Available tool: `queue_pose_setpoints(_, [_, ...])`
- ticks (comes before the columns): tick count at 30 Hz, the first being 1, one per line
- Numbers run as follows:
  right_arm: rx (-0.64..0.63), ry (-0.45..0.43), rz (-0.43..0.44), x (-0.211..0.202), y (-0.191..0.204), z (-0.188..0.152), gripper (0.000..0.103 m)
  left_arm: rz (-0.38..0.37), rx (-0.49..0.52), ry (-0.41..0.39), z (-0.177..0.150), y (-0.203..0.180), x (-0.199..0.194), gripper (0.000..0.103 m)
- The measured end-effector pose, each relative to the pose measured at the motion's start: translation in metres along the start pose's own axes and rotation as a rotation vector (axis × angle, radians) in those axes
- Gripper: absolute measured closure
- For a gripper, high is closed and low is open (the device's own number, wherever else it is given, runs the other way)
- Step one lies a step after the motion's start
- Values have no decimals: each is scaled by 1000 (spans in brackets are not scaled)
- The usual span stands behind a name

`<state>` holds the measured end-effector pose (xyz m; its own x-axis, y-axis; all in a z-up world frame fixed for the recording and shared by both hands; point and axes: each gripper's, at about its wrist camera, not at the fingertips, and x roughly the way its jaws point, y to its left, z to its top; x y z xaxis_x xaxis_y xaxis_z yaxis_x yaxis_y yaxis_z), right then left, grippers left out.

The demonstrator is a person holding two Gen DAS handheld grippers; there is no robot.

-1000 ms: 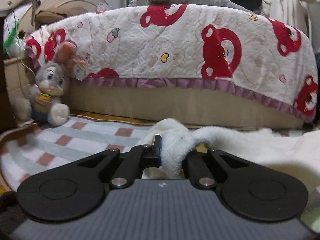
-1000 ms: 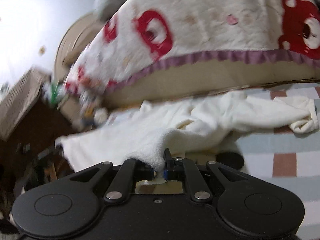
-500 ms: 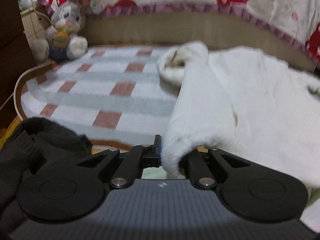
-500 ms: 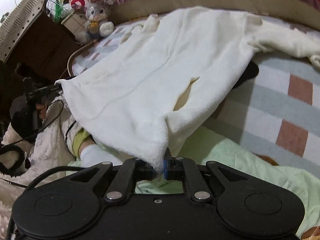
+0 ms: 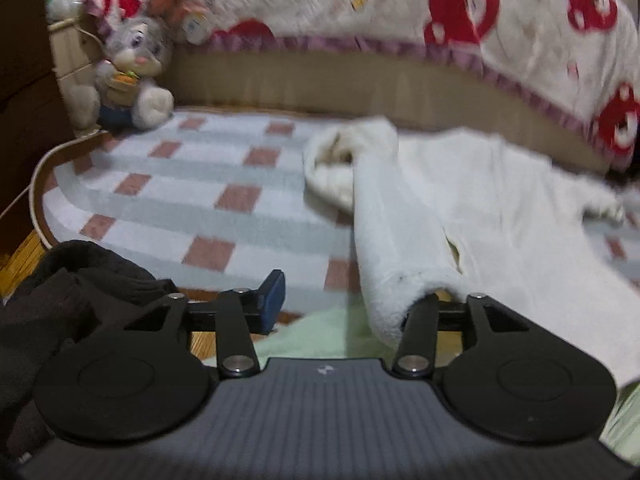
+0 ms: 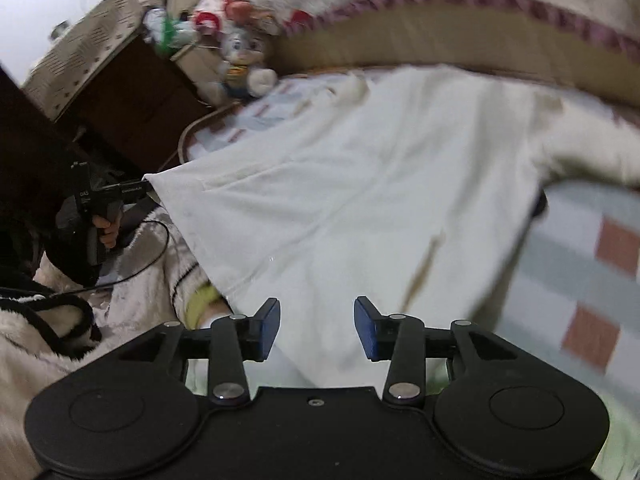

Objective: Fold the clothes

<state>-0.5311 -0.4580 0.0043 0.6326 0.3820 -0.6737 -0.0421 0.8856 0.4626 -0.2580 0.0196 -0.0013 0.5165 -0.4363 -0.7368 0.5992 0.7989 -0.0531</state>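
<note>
Lying flat on checked mat [image 5: 224, 204]: white fleece garment [image 6: 360, 200].

A checked rug [image 5: 208, 184] of grey, white and brick-red squares covers the floor beside the bed, and on it lie a white fleece garment [image 5: 492, 216] spread flat and a grey plush rabbit [image 5: 132, 72] seated at the far corner.
</note>
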Motion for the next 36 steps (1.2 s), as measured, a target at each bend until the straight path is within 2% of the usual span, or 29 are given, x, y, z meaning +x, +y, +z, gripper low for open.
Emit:
queue_pose_setpoints(2, [-31,-28,-5,2,7,20,57,-15,-6,-9,0,1,-6,55])
queue_pose_setpoints(7, [-72,-24,-138,41,32,90,57,-54,-22,-32,-1,4,-20,51])
queue_pose_setpoints(11, [-48,-27,-233,65,80,126,56,-99,-82,-5,-12,15,-19,51])
queue_pose_setpoints(12, [-27,-25,-217,66,95,132,56,-108,-93,-15,-15,17,-22,51])
queue_pose_setpoints(14, [27,-54,-92,65,119,139,56,-134,-101,-67,-18,21,-35,51])
queue_pose_setpoints(15, [33,-64,-61,67,130,143,56,-162,-106,-93,-17,23,-42,50])
queue_pose_setpoints(17, [1,-66,-73,77,151,155,56,-186,-125,-128,-13,30,-52,48])
queue_pose_setpoints(20, [-35,-68,-97,90,178,171,56,-173,-175,-146,-1,41,-50,48])
queue_pose_setpoints(22, [-16,-71,-126,97,186,181,56,-181,-205,-148,11,44,-40,47])
queue_pose_setpoints(25, [35,-105,-126,114,190,190,56,-199,-245,-145,28,46,-20,43])
queue_pose_setpoints(29, [175,-151,-40,150,172,202,56,-164,-292,-139,51,55,14,42])
queue_pose_setpoints(30, [163,-171,-28,160,169,206,56,-149,-308,-134,59,58,23,41])
queue_pose_setpoints(32, [75,-234,-73,179,164,212,55,-107,-337,-120,78,63,50,40])
queue_pose_setpoints(34, [-19,-298,-171,197,149,216,55,-50,-346,-82,98,66,82,40])
queue_pose_setpoints(36, [-19,-303,-240,213,124,225,55,-20,-373,-59,116,68,110,40])
